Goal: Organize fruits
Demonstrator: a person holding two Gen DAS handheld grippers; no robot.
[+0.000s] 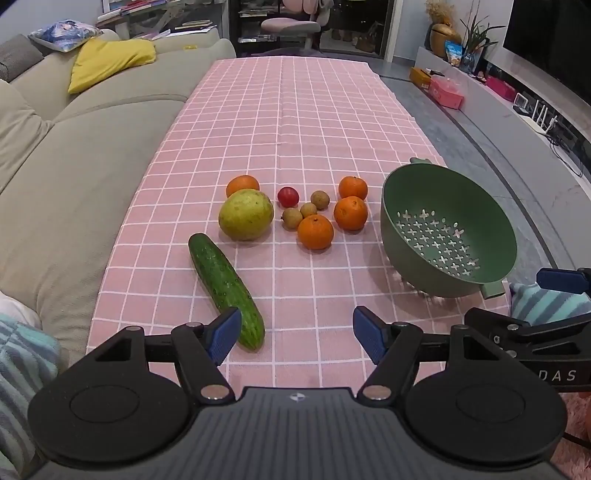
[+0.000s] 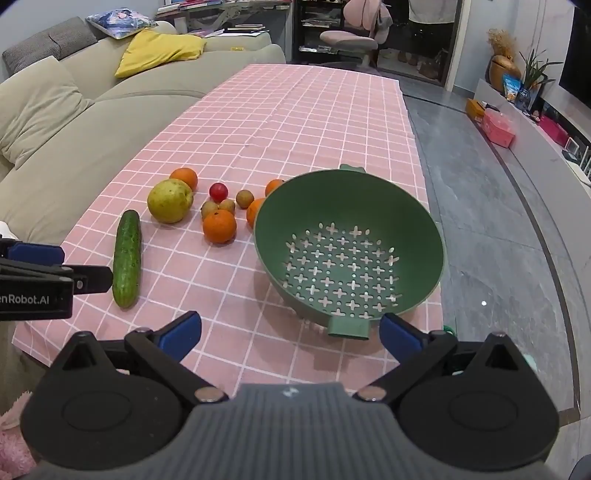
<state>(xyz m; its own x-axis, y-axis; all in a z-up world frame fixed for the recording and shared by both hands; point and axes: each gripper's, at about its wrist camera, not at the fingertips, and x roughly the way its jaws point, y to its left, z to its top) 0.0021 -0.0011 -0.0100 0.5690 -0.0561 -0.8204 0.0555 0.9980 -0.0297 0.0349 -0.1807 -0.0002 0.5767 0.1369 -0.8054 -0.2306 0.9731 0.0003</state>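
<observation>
A green colander (image 1: 448,229) (image 2: 349,251) stands empty on the pink checked tablecloth (image 1: 295,122), at the right. Left of it lie several oranges (image 1: 315,232) (image 2: 219,226), a yellow-green pear (image 1: 245,214) (image 2: 170,200), a red tomato (image 1: 288,196) (image 2: 218,191), three small brown longans (image 1: 308,209) (image 2: 245,198) and a cucumber (image 1: 225,290) (image 2: 127,258). My left gripper (image 1: 297,334) is open and empty, its left pad by the cucumber's near end. My right gripper (image 2: 291,330) is open and empty, just short of the colander's near handle (image 2: 349,328).
A beige sofa (image 1: 74,147) with a yellow cushion (image 1: 110,61) runs along the table's left side. Grey floor (image 2: 498,240) and a low TV shelf (image 1: 524,103) with boxes lie to the right. A pink chair (image 1: 291,26) stands beyond the far end.
</observation>
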